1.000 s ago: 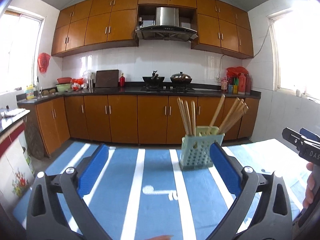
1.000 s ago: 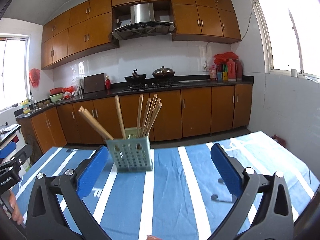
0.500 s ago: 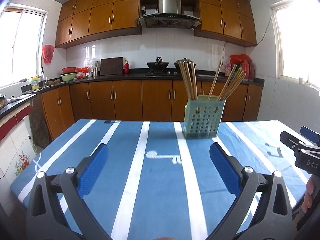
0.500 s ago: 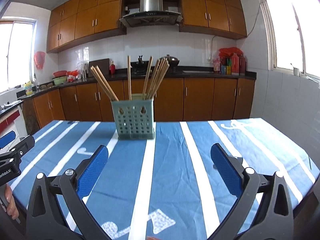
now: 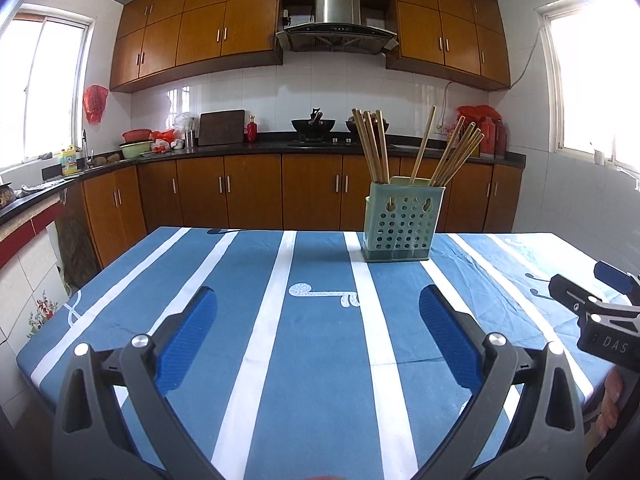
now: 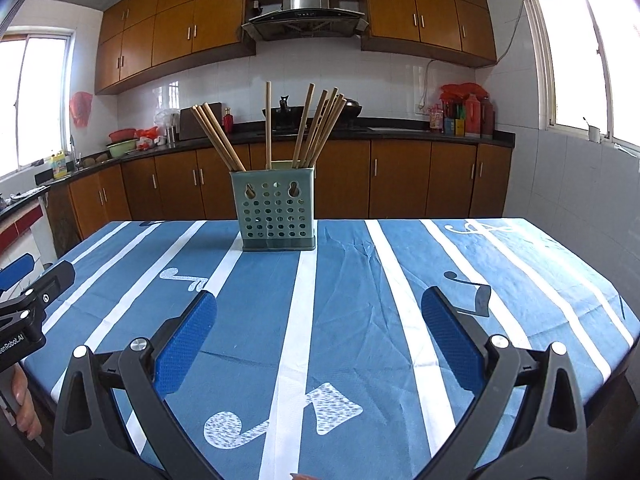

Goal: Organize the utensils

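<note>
Left gripper [image 5: 318,320] and right gripper [image 6: 319,320]: both spread wide, empty, low over the tablecloth [image 6: 348,280], well short of the holder [image 6: 276,210]. Chopsticks [image 6: 316,128] stand splayed in the holder. Recommended: approach level, pinch one stick high, lift vertically to avoid tipping the holder.

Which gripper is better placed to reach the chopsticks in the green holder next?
Right, marginally. In its own view the green perforated plastic holder with wooden chopsticks sits nearly centred between the open right gripper fingers. For the open left gripper, the holder is offset to its right.
</note>
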`<state>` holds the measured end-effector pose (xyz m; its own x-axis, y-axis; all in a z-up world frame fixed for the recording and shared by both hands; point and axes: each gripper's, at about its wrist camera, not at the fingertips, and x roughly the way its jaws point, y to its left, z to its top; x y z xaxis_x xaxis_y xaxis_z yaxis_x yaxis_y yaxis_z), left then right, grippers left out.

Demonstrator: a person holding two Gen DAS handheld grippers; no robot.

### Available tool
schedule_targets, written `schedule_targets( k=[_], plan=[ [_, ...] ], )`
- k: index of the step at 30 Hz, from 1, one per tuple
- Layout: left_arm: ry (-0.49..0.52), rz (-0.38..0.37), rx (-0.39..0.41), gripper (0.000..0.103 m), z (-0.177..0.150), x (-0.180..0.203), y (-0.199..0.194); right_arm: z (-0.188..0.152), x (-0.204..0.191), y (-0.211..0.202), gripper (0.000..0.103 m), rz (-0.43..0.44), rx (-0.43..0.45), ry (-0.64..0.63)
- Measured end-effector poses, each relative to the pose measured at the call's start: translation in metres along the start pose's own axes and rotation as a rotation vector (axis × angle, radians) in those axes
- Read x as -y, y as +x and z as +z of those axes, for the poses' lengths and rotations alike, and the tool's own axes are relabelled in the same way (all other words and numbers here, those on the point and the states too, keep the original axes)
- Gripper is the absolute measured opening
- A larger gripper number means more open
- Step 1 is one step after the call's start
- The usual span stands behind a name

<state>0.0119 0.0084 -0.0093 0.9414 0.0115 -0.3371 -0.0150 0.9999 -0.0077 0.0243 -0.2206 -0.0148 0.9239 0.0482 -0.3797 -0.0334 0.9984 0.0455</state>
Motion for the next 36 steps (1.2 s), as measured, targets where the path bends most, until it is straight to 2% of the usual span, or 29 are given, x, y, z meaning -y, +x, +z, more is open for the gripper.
schedule_targets(
  k=[36],
  plan=[
    [-0.007,-0.007,-0.028,0.099,-0.0049,0.0022,0.0065,-0.0035,0.0021,-0.0013,0.101,0.001,-0.012,0.013]
  ],
)
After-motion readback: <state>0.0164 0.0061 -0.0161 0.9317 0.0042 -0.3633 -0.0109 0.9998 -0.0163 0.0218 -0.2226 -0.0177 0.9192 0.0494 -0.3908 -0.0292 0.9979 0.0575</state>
